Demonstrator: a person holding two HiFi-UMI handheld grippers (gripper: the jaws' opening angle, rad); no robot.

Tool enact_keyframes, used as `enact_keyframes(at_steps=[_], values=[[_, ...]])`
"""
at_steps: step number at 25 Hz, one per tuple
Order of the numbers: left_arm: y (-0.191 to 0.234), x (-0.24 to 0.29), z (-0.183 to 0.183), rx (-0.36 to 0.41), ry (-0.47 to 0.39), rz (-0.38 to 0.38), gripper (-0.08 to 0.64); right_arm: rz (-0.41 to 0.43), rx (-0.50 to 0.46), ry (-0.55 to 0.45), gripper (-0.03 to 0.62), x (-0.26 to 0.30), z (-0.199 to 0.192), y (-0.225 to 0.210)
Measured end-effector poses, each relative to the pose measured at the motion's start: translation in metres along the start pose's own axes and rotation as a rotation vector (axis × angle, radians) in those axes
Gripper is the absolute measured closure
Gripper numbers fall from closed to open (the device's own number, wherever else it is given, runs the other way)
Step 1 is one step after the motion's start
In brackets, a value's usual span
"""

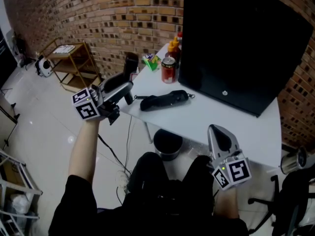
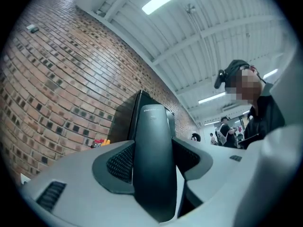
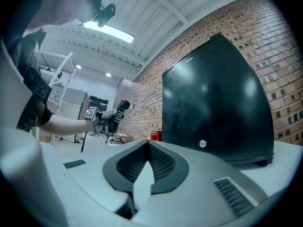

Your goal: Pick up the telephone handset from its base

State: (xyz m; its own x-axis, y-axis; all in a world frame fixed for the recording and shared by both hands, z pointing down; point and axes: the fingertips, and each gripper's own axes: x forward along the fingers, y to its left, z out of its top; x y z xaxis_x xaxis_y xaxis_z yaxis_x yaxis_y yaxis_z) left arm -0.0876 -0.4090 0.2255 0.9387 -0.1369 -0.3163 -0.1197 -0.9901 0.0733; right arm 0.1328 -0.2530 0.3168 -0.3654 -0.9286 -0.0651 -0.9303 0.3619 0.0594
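Observation:
My left gripper point(image 1: 125, 88) is held up beside the table's left corner, shut on the black telephone handset point(image 1: 131, 64). In the left gripper view the dark handset point(image 2: 154, 126) stands upright between the two jaws, whose pads press on its sides. The black base point(image 1: 163, 101) with its cord lies on the white table point(image 1: 221, 122), apart from the handset. My right gripper point(image 1: 219, 137) rests at the table's near edge, shut and holding nothing; its tips meet in the right gripper view point(image 3: 147, 145). That view also shows the raised handset point(image 3: 118, 111) at the far left.
A large black cabinet point(image 1: 241, 43) fills the table's back right. A red can point(image 1: 168, 69), sauce bottles point(image 1: 173, 47) and a green item point(image 1: 151, 61) stand at the far corner. Under the table is a black bin point(image 1: 167, 143). A gold shelf cart point(image 1: 74, 63) stands by the brick wall.

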Motion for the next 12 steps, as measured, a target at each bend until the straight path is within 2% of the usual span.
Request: enact_keyframes(at_steps=[5,8,12], values=[[0.007,-0.016,0.005,-0.052,-0.099,0.023,0.307,-0.018,-0.003,-0.022,0.583,-0.005,0.003,-0.011],[0.011,-0.019,0.008,-0.050,-0.102,0.049,0.307,-0.057,-0.011,-0.030,0.583,-0.011,0.012,-0.025],[0.012,-0.018,0.011,-0.075,-0.127,0.032,0.305,-0.093,0.006,-0.071,0.583,-0.019,0.022,-0.040]])
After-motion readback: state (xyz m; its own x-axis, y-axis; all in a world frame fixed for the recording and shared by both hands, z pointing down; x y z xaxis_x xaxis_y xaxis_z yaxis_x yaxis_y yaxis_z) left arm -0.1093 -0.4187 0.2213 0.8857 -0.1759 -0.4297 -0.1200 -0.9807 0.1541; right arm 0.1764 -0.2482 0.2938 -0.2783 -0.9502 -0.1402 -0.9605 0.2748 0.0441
